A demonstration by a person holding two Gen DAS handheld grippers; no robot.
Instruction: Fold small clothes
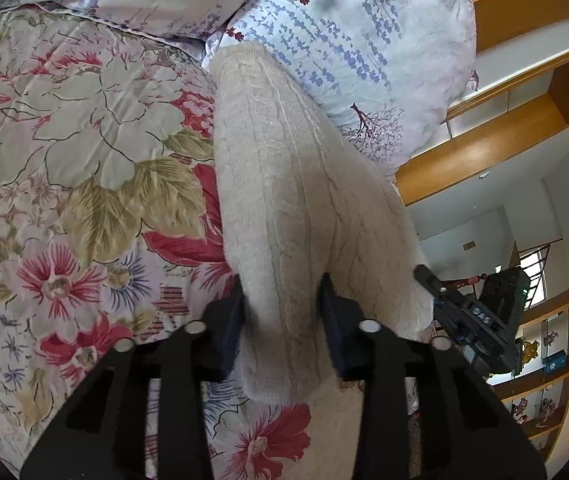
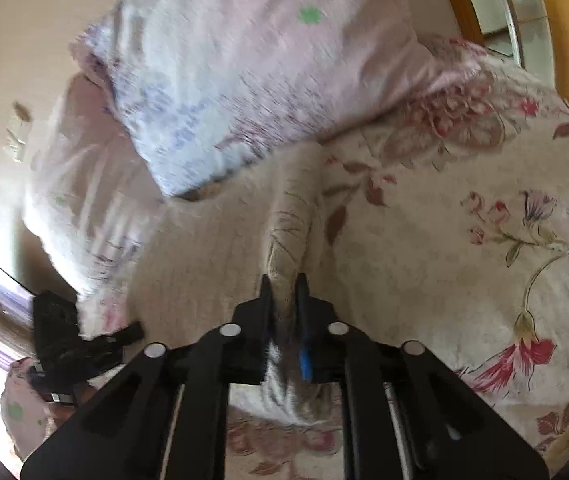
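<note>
Knitwear is the whole risk here. On the left of the bed, the left tongs (image 1: 282,308) are clamped on a thick bunch of the cream cable-knit sweater (image 1: 284,176), which stretches away from them over the floral quilt (image 1: 64,160) to the foot of the lavender-print pillow (image 1: 364,40). That bite looks bulky, so I judge the soft knit could slide out if it is pulled hard, or stretch out of shape.

Further right from the pillow, the right tongs (image 2: 284,292) are closed on a narrow ridge of the same sweater (image 2: 204,248), whose body lies flat on the quilt (image 2: 464,240) just below the pillow (image 2: 244,80). This view is blurred, so how much cloth they hold is unclear. A thin pinch like that may slip free mid-fold.

If the two sides move unevenly, the fold would likely skew, or the far edge could snag under the pillow and drag it.
</note>
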